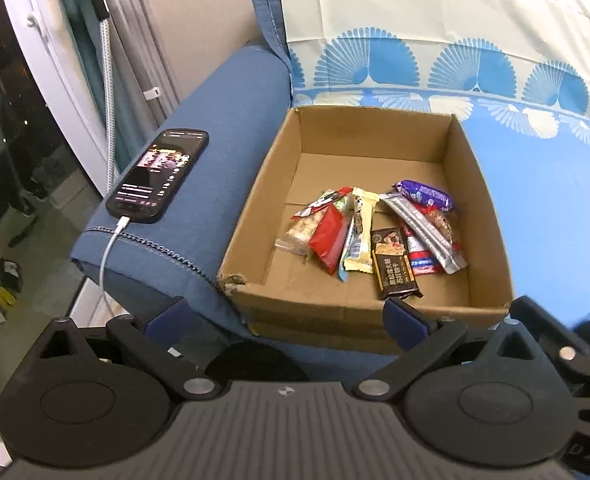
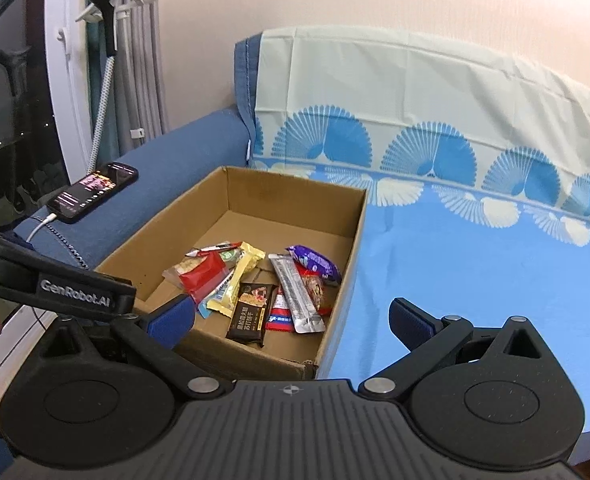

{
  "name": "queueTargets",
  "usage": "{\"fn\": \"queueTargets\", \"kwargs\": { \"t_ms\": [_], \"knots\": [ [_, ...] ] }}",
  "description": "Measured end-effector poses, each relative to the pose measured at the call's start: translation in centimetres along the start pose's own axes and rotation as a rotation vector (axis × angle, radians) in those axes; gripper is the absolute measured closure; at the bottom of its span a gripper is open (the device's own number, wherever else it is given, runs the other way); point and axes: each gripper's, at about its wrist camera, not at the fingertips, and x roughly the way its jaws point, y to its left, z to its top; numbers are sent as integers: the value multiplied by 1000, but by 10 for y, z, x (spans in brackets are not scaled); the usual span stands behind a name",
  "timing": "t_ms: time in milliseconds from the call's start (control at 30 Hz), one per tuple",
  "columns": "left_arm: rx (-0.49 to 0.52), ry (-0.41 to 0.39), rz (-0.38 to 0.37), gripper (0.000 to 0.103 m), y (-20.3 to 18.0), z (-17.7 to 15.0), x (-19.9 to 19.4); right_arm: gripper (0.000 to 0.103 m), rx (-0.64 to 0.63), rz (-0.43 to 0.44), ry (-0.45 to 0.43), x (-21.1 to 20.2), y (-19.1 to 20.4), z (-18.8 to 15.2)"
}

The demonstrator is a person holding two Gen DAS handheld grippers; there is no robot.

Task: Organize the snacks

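An open cardboard box (image 1: 479,216) sits on a blue sofa seat, also in the right wrist view (image 2: 351,240). In it lie several wrapped snacks: a dark brown bar (image 1: 395,268) (image 2: 251,312), a red packet (image 1: 329,238) (image 2: 201,276), a yellow-white bar (image 1: 361,236) (image 2: 235,280), a silver stick pack (image 1: 427,232) (image 2: 297,292) and a purple packet (image 1: 425,194) (image 2: 313,260). My left gripper (image 1: 287,316) is open and empty, just in front of the box's near wall. My right gripper (image 2: 293,322) is open and empty, over the box's near right corner.
A phone (image 1: 159,176) (image 2: 93,192) on a white charging cable lies on the blue sofa armrest (image 1: 231,128) left of the box. A blue patterned cover (image 2: 475,248) spreads over the seat and backrest to the right. The left gripper's body (image 2: 55,280) shows in the right wrist view.
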Motion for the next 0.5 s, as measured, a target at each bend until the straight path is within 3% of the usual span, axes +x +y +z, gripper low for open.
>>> {"fn": "queueTargets", "kwargs": {
  "t_ms": [500],
  "knots": [
    [-26,10,-19,0,6,-16,-8,1,-31,3,-35,-18,8,-4]
  ]
}}
